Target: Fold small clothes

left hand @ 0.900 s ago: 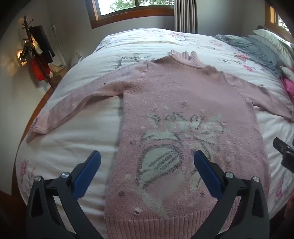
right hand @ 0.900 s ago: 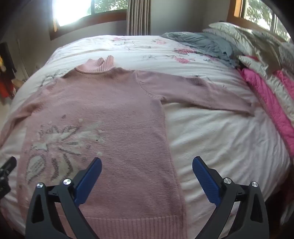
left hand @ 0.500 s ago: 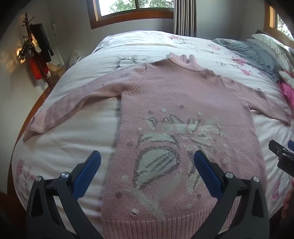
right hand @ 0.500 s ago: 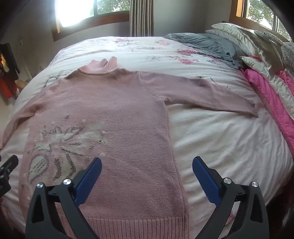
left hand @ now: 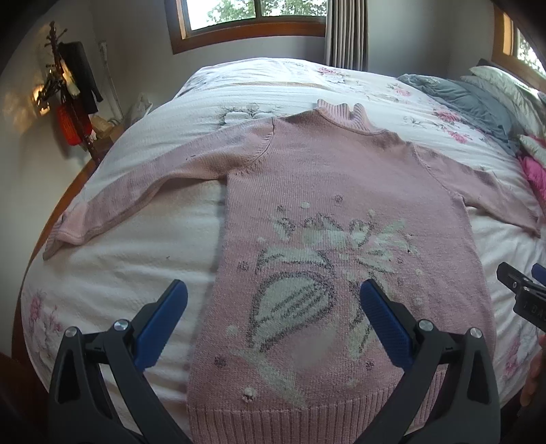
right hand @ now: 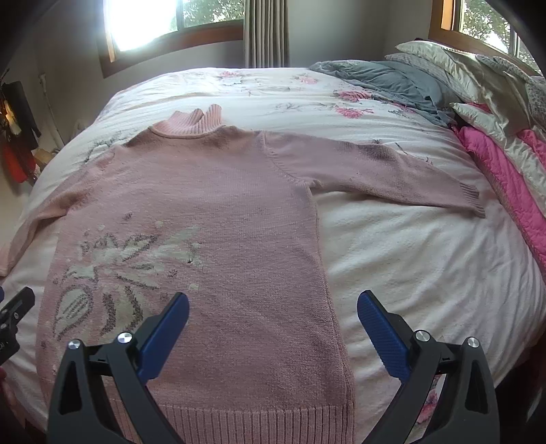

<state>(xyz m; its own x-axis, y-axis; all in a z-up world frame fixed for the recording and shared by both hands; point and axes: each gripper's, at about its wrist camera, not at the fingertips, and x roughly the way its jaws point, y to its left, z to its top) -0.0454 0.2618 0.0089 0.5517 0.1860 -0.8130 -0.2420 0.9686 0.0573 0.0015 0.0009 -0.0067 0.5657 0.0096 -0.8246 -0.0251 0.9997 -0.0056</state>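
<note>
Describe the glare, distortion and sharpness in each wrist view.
Right wrist view: the wood-framed window is blown out white at upper left, while the pink knitted sweater is evenly lit and sharp. Left wrist view: no glare, soft daylight, a warm patch on the grey wall. Both views: fisheye bends the white floral bedspread into a dome, with dark corners.

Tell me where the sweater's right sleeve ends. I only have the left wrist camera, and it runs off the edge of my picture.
Observer: The right sleeve lies flat and straight on the bed. Its ribbed cuff stops short of the pink quilt, with white bedcover between them.
Operator: Is the right gripper holding anything?
Observer: No. The right gripper is open and empty, and the right side edge of the sweater runs between its fingers near the hem.
</note>
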